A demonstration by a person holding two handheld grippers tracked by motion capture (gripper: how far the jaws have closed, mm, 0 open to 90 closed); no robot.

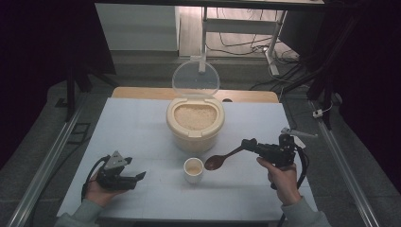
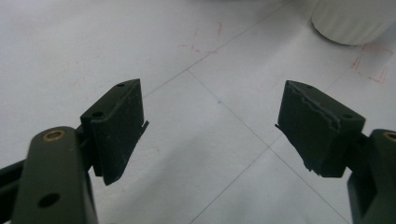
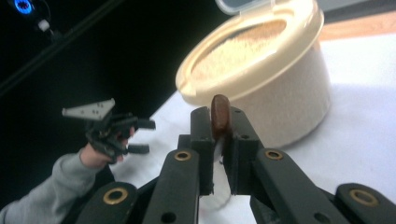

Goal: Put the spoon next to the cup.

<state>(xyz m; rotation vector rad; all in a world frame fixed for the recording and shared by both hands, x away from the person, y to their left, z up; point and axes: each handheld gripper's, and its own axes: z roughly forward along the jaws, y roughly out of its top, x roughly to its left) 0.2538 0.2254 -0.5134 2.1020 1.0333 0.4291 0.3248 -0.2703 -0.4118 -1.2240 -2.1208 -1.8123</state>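
Observation:
A cream rice container (image 1: 194,127) stands mid-table with its clear lid (image 1: 196,78) tipped up, grain showing inside. In front of it is a small white cup (image 1: 193,171) with some rice in it. My right gripper (image 1: 247,144) is shut on the handle of a brown wooden spoon (image 1: 216,161), whose bowl hovers just right of the cup. In the right gripper view the spoon (image 3: 220,109) is pinched edge-on between the jaws, with the container (image 3: 275,93) behind. My left gripper (image 1: 138,177) rests low at the table's left, open and empty (image 2: 210,126); the cup (image 2: 352,21) lies beyond it.
The white table top (image 1: 137,127) has bare room left of the container and along the front. A wooden board edge (image 1: 142,92) runs behind it. Metal rails (image 1: 52,156) flank both sides, and cables lie on the floor at the back right.

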